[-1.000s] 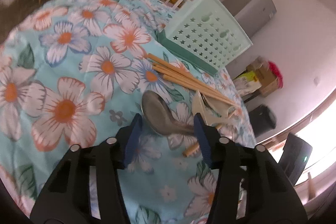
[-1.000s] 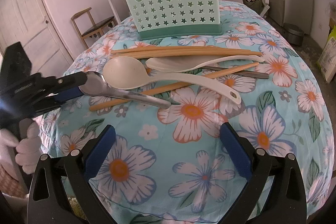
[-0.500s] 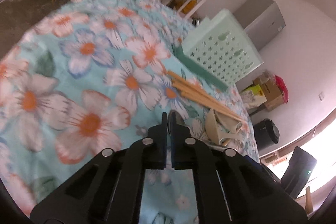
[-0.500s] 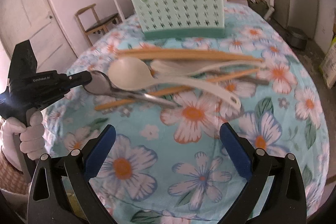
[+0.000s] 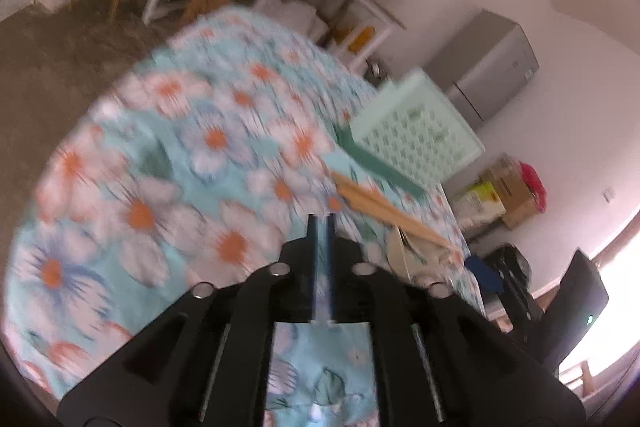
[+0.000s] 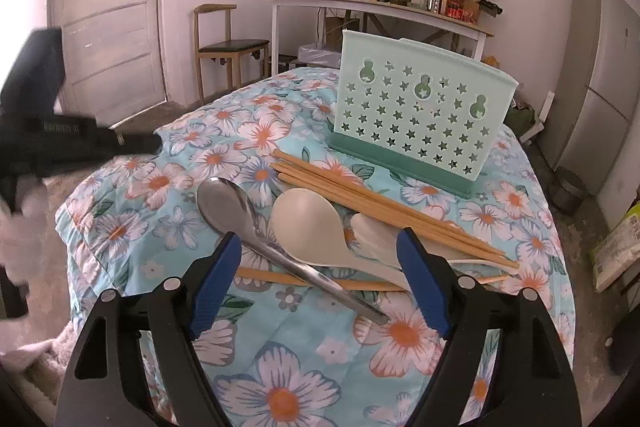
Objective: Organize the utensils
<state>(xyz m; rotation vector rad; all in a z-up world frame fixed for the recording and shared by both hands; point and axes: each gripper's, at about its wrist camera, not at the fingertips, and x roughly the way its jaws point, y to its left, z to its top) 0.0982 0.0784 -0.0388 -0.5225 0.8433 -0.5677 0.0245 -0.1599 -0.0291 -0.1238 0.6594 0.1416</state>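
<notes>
Green star-holed basket [image 6: 424,119] upright, contents unseen; spoons [image 6: 308,227] and chopsticks [image 6: 384,203] alongside on desk [image 6: 280,379]. Left hand-held gripper [image 5: 321,227] narrowly parted after reopening, empty; right hand-held gripper [image 6: 320,247] wide but closing, empty.

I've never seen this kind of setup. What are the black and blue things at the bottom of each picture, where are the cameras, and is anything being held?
No robot here: a person holds a two-finger tool in each hand, with a wide-angle camera on each looking along its fingers. One picture is from the left tool, the other from the right tool. On the flowered cloth lie a metal spoon, a white spoon, wooden chopsticks and a green star-holed holder. Nothing is held. The left tool's jaws are nearly together and have just been opening, with nothing between them. The right tool's jaws are wide and have just been closing, framing the spoons without gripping.
</notes>
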